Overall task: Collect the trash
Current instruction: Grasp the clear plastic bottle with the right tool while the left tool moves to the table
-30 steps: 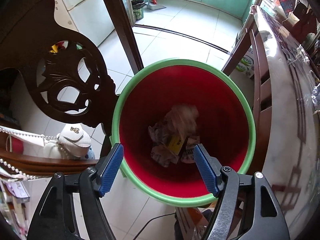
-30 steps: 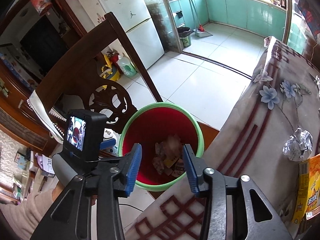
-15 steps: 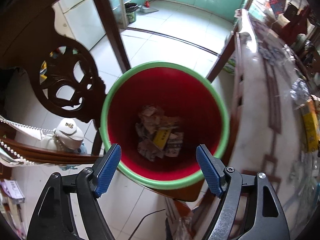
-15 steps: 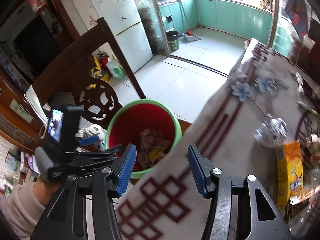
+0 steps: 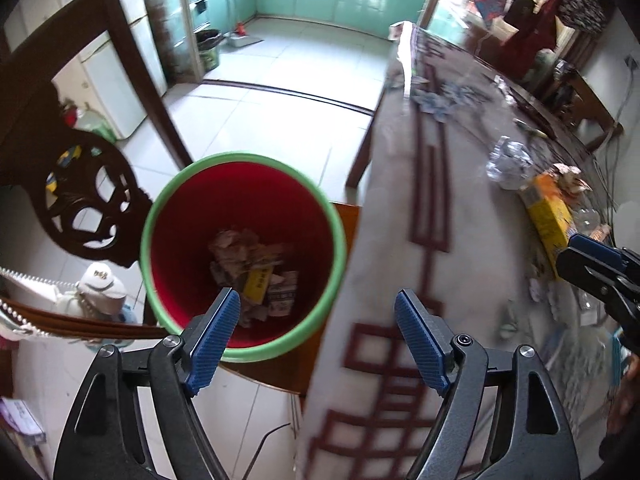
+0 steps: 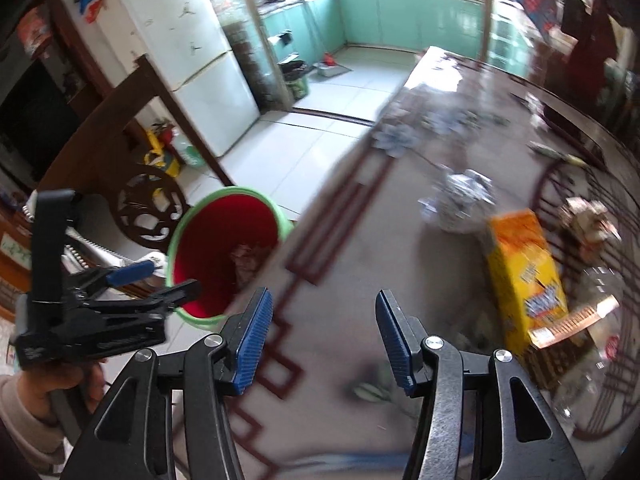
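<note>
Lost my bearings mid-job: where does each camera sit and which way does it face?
Left wrist: on the left gripper, angled down at the red bin beside the table; jaws opening, empty; the right gripper shows at the right edge.
Right wrist: on the right gripper, over the table; open, empty; the left gripper and hand show.
Shared: bin, yellow box, crumpled foil.
</note>
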`<state>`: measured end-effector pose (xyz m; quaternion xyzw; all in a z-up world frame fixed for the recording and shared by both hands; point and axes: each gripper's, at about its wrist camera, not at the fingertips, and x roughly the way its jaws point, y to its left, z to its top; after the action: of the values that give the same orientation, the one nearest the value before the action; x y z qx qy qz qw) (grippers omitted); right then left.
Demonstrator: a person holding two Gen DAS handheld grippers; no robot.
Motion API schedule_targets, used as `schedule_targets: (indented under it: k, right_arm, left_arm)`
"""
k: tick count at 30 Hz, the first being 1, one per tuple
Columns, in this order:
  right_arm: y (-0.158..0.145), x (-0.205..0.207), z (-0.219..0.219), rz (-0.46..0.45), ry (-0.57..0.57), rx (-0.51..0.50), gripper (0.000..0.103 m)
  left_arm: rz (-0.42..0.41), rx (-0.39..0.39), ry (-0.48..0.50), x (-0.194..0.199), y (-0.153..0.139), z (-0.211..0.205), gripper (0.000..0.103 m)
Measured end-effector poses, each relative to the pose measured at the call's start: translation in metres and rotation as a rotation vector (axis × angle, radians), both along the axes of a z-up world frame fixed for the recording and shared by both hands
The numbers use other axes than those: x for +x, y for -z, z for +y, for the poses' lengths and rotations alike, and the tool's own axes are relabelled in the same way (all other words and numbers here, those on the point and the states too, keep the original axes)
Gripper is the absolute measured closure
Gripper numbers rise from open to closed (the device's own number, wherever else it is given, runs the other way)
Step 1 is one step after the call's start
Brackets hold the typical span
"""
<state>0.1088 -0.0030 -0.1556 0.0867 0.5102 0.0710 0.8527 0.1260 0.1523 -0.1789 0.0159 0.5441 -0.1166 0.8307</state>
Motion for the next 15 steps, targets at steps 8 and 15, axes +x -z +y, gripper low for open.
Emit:
schedule_targets:
  k: [8,15]
  right_arm:
    - [-0.007,-0.056,-0.098,-0.052,0.328,0.024,0.051]
    - [0.015,-0.083,-0.175,0.085,0.401,-0.060,0.050]
  left_arm:
    - [-0.005,0.003,0.065,-0.010,-0.005,-0.032,0.023]
    - [-0.061,0.002,0.093,-0.023,-0.023,-0.070,0.023]
